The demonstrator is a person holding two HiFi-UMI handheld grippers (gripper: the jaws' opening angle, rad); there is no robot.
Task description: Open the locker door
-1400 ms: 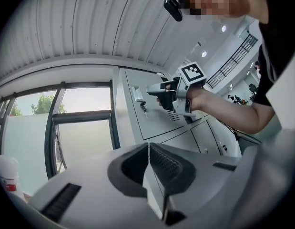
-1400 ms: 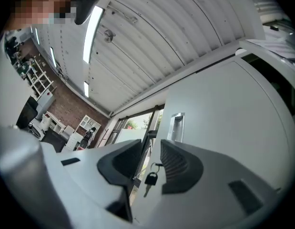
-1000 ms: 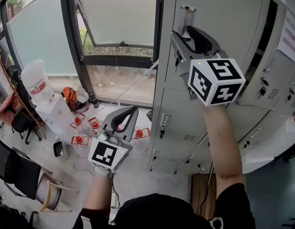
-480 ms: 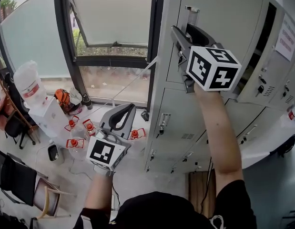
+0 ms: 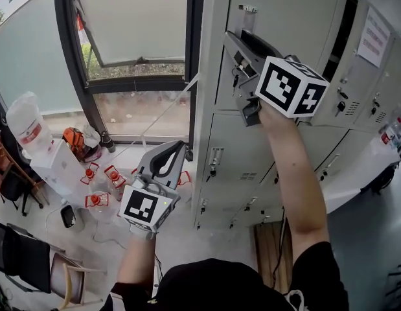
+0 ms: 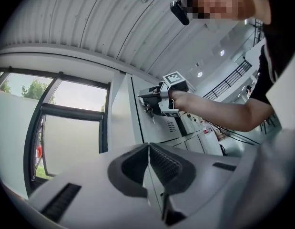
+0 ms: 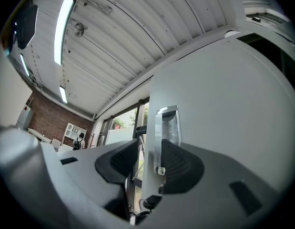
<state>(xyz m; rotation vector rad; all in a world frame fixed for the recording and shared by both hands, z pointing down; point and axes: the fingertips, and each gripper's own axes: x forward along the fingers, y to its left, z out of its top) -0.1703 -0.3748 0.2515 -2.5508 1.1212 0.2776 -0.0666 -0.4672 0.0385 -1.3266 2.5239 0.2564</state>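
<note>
**While the right gripper clamps the locker door, the left gripper hangs empty**

At upper centre, the right pads pinch the top door's left edge, just beside its metal handle. At lower left, the other's jaws are pressed together on nothing. A paper notice at upper right bears print too small to read.

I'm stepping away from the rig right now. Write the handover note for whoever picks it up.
Right hand-held gripper: raised at the top locker door, jaws either side of its handle at the door's left edge; firm clamp not confirmed.
Left hand-held gripper: shut, empty, held low.
Done: the reach.
Left: clamp, then pull the door open; it looks closed.
</note>
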